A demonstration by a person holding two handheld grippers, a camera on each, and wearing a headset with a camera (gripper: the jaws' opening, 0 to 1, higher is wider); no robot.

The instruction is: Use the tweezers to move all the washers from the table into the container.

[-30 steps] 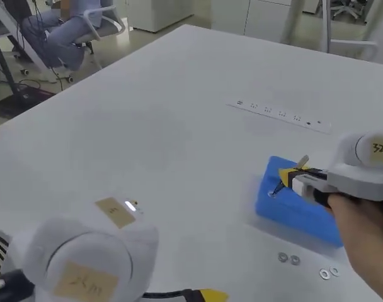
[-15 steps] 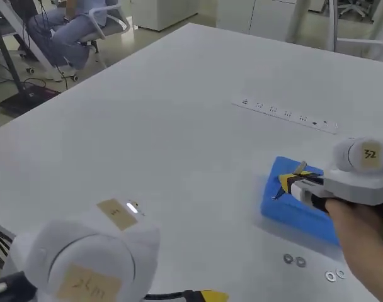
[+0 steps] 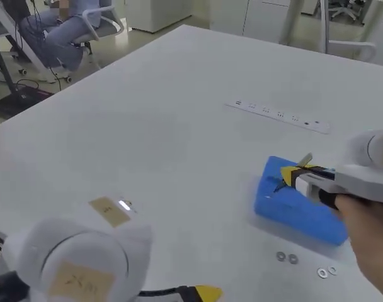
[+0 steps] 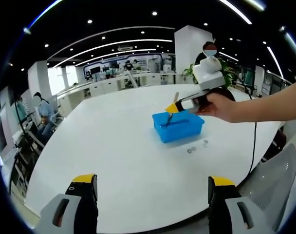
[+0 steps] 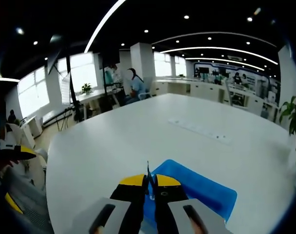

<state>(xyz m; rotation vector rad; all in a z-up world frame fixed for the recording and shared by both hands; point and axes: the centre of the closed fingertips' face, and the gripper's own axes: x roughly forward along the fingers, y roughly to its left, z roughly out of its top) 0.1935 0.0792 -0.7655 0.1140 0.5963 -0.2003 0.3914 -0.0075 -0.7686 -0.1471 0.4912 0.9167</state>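
- The white desk spreads wide and carries everything named here.
- A person sits on an office chair beyond the desk's far left corner.
- A long white power strip lies flat on the far side of the desk, well apart from the rest.
- The blue container stands on the desk at the right, near the edge closest to the person.
- The left tongs hang low at the near left, level and pointing across the desk toward the container. Their yellow-tipped jaws are spread wide, released, with nothing between them.
- The right tongs reach in from the right, roughly level, with the nose over the container's left end. The jaws are clenched together, grasping the tweezers.
- The right hand wraps the handle of the right tongs. In the left gripper view its bare forearm stretches in from the right.
- The tweezers stand slanted in the right tongs, the blunt end sticking up and the dark tips pointing down over the container's left part. Whether the tips hold anything is too small to tell.
- A tan tape label lies on the desk just beyond the left tongs.
- Four washers lie on the desk in two pairs, just in front of the container's near side.
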